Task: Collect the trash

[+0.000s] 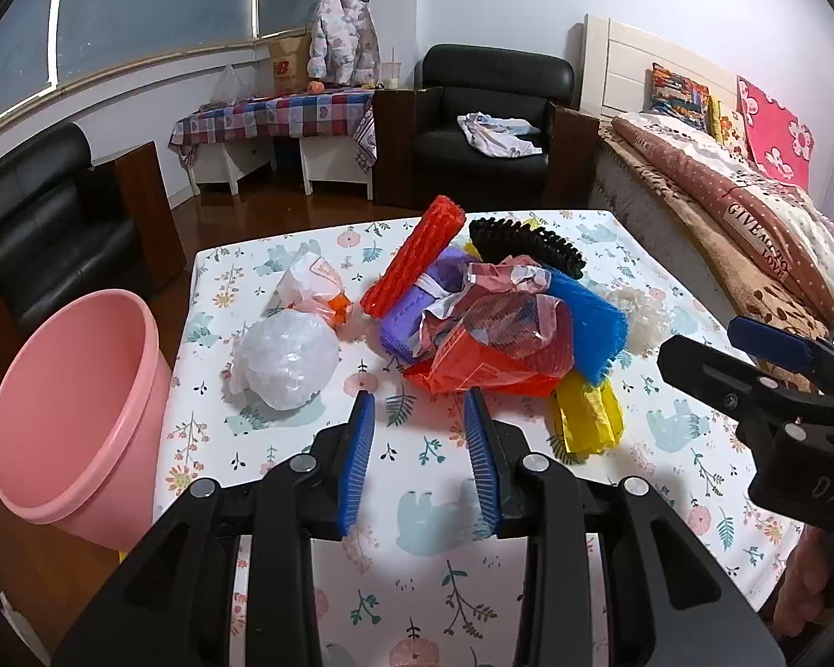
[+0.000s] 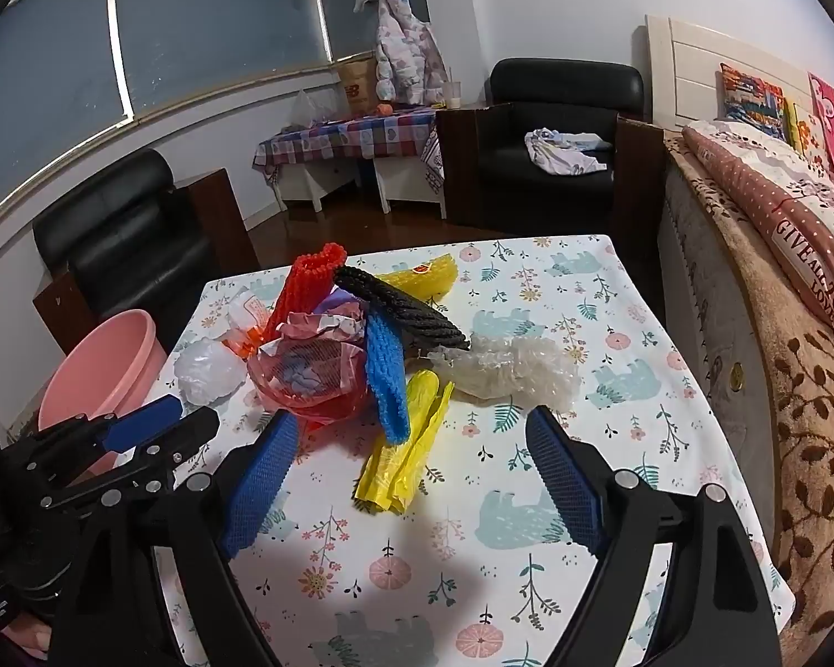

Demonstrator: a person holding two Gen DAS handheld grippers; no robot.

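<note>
Trash sits heaped mid-desk on the floral elephant-print tablecloth of the desk [image 1: 283, 255], all within reach of both grippers: red ribbed foam-net sleeve [image 1: 414, 255], black ribbed foam-net sleeve [image 1: 522, 244], blue foam-net sleeve [image 1: 584, 317], purple foam-net piece [image 1: 411, 311], crumpled translucent red plastic bag [image 1: 472, 367], crumpled yellow plastic bag [image 1: 586, 417], wad of clear bubble wrap [image 2: 511, 369], scrunched clear plastic bag [image 1: 286, 361], white-and-orange printed plastic bag [image 1: 311, 283]

Round pink plastic bucket [image 1: 78, 411] stands on the floor touching the desk's left edge, mouth up, nothing visible inside from here – judged to be the drop target, parked there so the left side has a short carry

Left gripper [image 1: 420, 428] hovers just short of the red bag, tilted down at the pile; blue ribbed fingers [image 1: 361, 444] are partly apart with only tablecloth between them, holding nothing. Width looks pre-set for a thin bag edge

Right gripper [image 2: 411, 461] has its fingers spread as wide as they go, also carrying nothing; the yellow bag lies in the gap but the pads [image 2: 561, 472] are clear of it. Wide spread suits bulky loose film or the bubble wrap just beyond

Judgement: collection not started, nothing in the bucket

Legible text: brown dotted pillow [image 1: 750, 222] on the bed reads "GIVE ALL TO LOVE"; cardboard box [image 1: 289, 61] on the far checked-cloth table carries a red "NB" style logo; right gripper body shows "DAS", rest cut off. Print on the white-and-orange bag too small to read
</note>
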